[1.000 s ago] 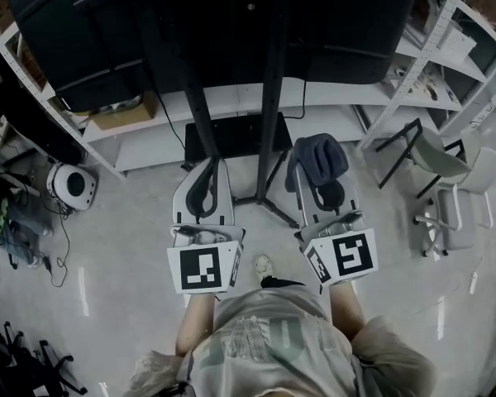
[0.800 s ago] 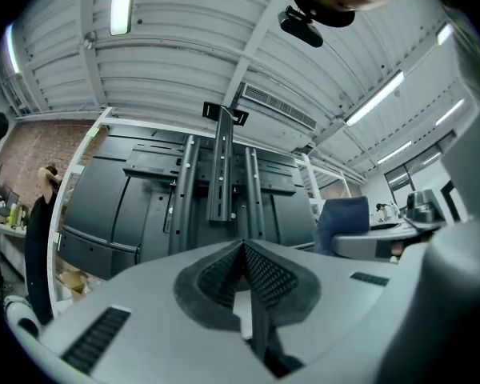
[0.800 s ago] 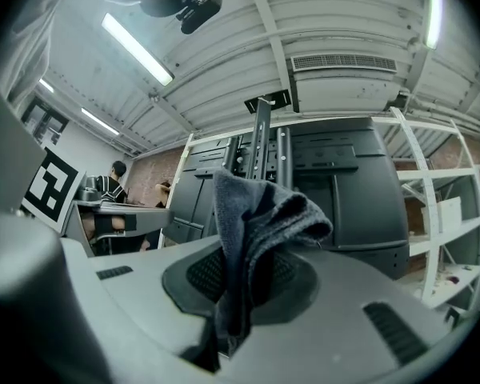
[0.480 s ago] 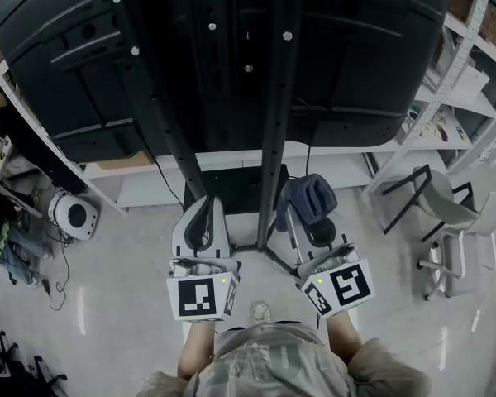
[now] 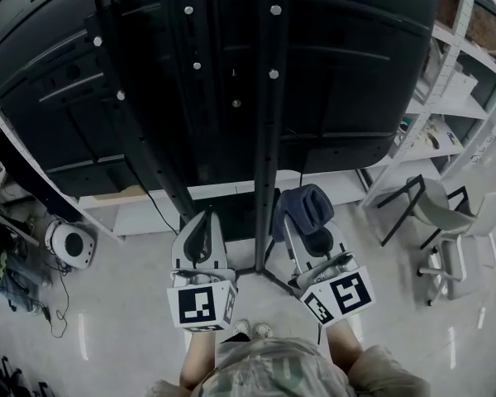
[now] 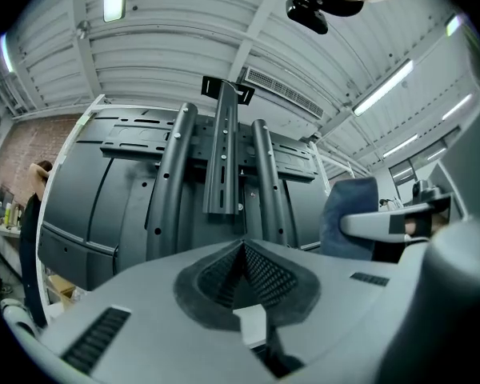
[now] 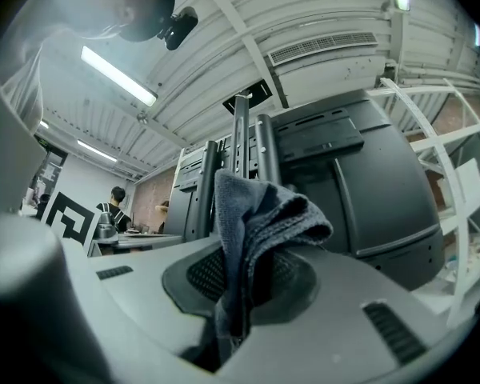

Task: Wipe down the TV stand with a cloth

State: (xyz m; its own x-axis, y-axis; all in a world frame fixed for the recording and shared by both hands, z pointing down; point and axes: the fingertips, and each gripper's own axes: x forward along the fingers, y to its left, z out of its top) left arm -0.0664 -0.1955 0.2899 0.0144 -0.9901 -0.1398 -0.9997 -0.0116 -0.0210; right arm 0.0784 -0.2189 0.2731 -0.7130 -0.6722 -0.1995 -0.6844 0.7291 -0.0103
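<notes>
Clamping a bunched dark blue cloth (image 7: 256,222) between its jaws, the right gripper (image 7: 238,298) pointed up at the TV stand (image 5: 264,139) — the cloth's folds stuck out past the fingertips, near the stand's black central upright (image 5: 261,213), though contact could not be told. The left gripper (image 6: 244,250) was just beside it, jaws pressed together with nothing between them, aimed at the same stand. Behind the posts spread the black back of a large TV (image 5: 355,73). White shelving (image 5: 456,73) and a grey chair (image 5: 445,209) stood to the right.
</notes>
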